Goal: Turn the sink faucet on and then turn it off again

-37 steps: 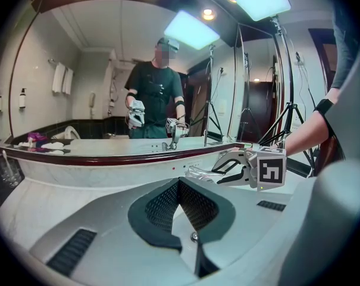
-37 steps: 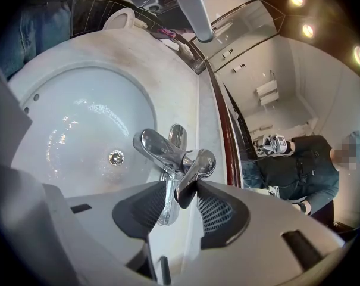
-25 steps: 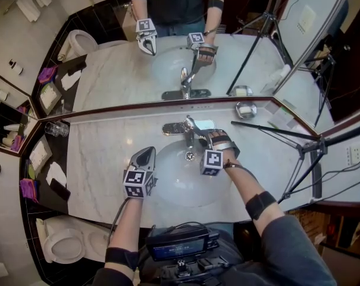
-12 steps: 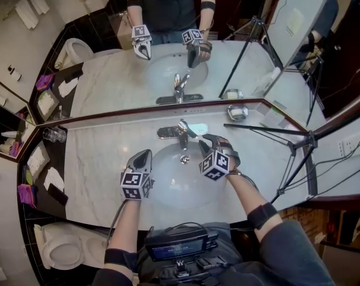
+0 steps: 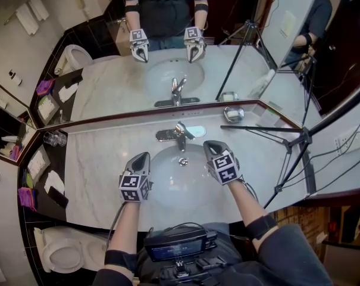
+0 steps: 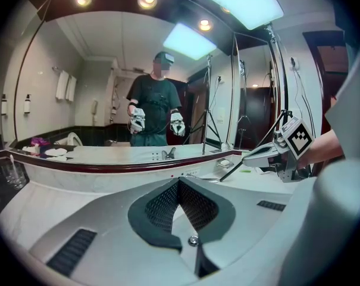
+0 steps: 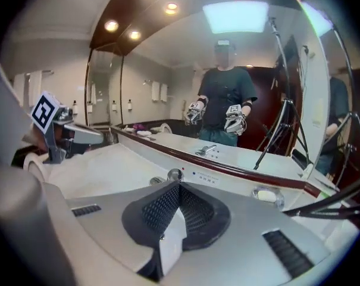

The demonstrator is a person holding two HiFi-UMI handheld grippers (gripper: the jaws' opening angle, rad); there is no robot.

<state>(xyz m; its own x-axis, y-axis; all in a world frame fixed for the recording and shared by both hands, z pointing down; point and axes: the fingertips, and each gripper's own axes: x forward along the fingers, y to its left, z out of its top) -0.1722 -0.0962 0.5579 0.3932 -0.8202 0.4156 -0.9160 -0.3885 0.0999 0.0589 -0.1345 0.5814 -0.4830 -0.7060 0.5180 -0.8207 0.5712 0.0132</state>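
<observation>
I see the white marble bench (image 5: 102,159) running under the wall mirror (image 5: 108,82), with the oval white sink basin (image 5: 168,189) sunk in its middle. The chrome lever faucet (image 5: 180,134) stands at the basin's back edge, apart from both claws. My left claw (image 5: 145,155) hovers over the basin's left rim, closed tight and empty. My right claw (image 5: 208,143), over the right rim, has just been closing on nothing.

Dark short-sleeved shirt (image 5: 290,249), black forearm bands (image 5: 260,226), and silver left gripper (image 5: 144,156) and right gripper (image 5: 209,144) carrying black-and-white marker cubes (image 5: 133,187).
</observation>
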